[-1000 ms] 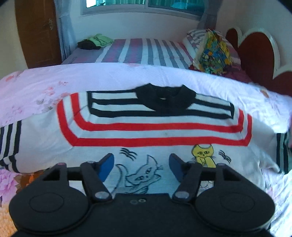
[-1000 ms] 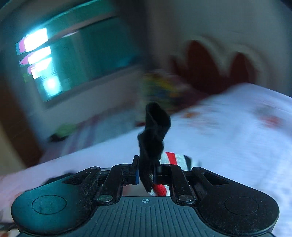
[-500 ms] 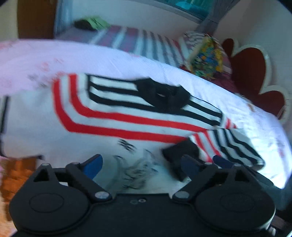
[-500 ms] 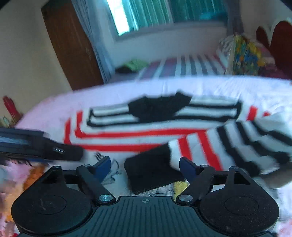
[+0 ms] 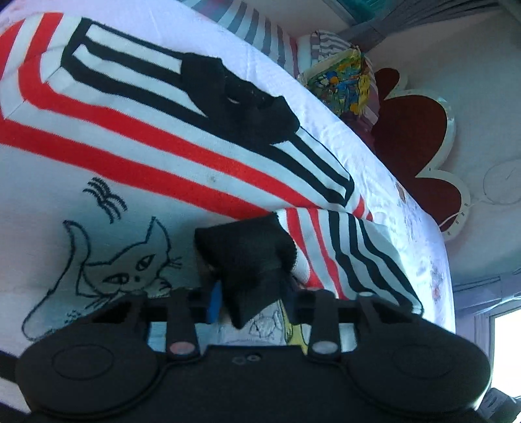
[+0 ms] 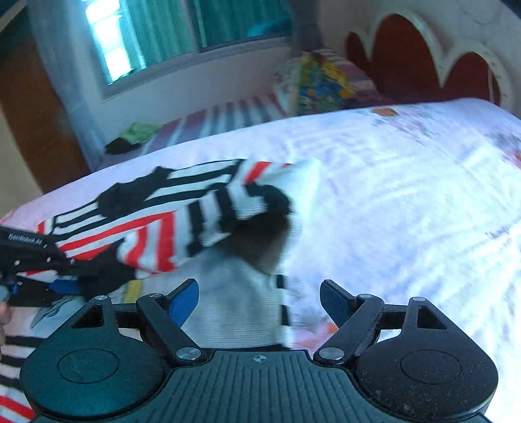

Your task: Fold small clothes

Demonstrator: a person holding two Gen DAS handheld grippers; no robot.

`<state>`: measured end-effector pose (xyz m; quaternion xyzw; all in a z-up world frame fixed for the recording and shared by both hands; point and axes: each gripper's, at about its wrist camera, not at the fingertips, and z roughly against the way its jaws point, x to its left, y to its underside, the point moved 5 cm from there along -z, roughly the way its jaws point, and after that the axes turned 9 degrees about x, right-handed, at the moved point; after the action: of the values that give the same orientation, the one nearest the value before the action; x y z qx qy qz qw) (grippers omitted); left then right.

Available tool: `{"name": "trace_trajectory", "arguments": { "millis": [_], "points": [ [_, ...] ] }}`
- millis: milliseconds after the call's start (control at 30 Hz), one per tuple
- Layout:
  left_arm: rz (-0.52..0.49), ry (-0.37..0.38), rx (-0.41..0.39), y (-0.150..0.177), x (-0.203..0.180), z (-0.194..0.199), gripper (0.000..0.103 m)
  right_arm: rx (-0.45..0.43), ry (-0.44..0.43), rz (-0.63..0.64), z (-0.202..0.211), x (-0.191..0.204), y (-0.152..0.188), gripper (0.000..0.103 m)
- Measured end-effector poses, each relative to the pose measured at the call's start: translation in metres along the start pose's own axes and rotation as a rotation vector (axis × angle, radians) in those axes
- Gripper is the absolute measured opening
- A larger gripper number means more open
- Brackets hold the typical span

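Sweater flat on floral bedsheet; window behind.

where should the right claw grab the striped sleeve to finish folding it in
Grip the striped sleeve at its mid-length, away from the black cuff the left claw has closed on. Come from above on its outer edge: the sleeve drapes across the sweater, leaving that edge exposed.

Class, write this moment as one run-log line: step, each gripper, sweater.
step: sleeve fold | left gripper: closing on black cuff | right gripper: open, empty | sweater: flat on bed, sleeve across front
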<state>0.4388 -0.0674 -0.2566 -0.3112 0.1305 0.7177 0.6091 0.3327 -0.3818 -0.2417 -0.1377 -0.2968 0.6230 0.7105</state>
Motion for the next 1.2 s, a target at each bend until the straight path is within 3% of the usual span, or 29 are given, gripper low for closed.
{"name": "trace_trajectory", "arguments": {
  "millis": [167,267,400,500,533,567,633,667,767,833,933,1067,1167,1200],
  "points": [
    [0.009,-0.012,-0.027,0.000,-0.002,-0.001,0.013,0.009,0.006,-0.035,0.001,-0.012,-0.001,0.081],
    [-0.041,-0.023,-0.077,-0.001,-0.011,0.008,0.009,0.014,0.029,-0.026,-0.005,-0.013,-0.001,0.081],
    [-0.079,0.018,-0.154,-0.008,-0.026,0.039,0.008,0.016,0.058,-0.001,-0.020,-0.010,-0.007,0.081],
    [-0.107,0.018,-0.255,-0.024,-0.031,0.076,0.008,0.008,0.067,0.031,-0.032,-0.003,-0.014,0.080],
    [-0.110,0.012,-0.285,-0.030,-0.030,0.088,0.008,0.004,0.066,0.038,-0.035,0.000,-0.016,0.072],
    [-0.115,0.005,-0.308,-0.033,-0.029,0.097,0.008,0.002,0.058,0.045,-0.038,0.002,-0.018,0.052],
    [-0.143,-0.035,-0.347,-0.040,-0.023,0.114,0.008,0.021,0.063,0.059,-0.048,0.007,-0.022,0.032],
    [-0.147,-0.056,-0.357,-0.042,-0.018,0.118,0.008,0.029,0.063,0.059,-0.053,0.008,-0.023,0.027],
    [-0.118,-0.135,-0.342,-0.041,0.010,0.116,0.004,0.024,0.062,0.050,-0.056,0.010,-0.025,0.024],
    [-0.095,-0.198,-0.302,-0.036,0.031,0.100,0.004,0.020,0.077,0.050,-0.055,0.007,-0.024,0.016],
    [-0.036,-0.238,-0.216,-0.024,0.058,0.067,0.004,0.042,0.075,-0.023,-0.060,-0.013,-0.020,0.016],
    [-0.069,-0.265,-0.222,-0.017,0.057,0.065,0.005,0.066,0.091,0.022,-0.054,-0.009,-0.018,0.017],
    [-0.050,-0.309,-0.238,-0.015,0.062,0.080,0.006,0.080,0.048,-0.002,-0.040,-0.013,-0.015,0.017],
    [-0.045,-0.337,-0.253,-0.015,0.063,0.088,0.015,0.072,0.024,-0.012,-0.032,-0.014,-0.015,0.017]
  ]
}}
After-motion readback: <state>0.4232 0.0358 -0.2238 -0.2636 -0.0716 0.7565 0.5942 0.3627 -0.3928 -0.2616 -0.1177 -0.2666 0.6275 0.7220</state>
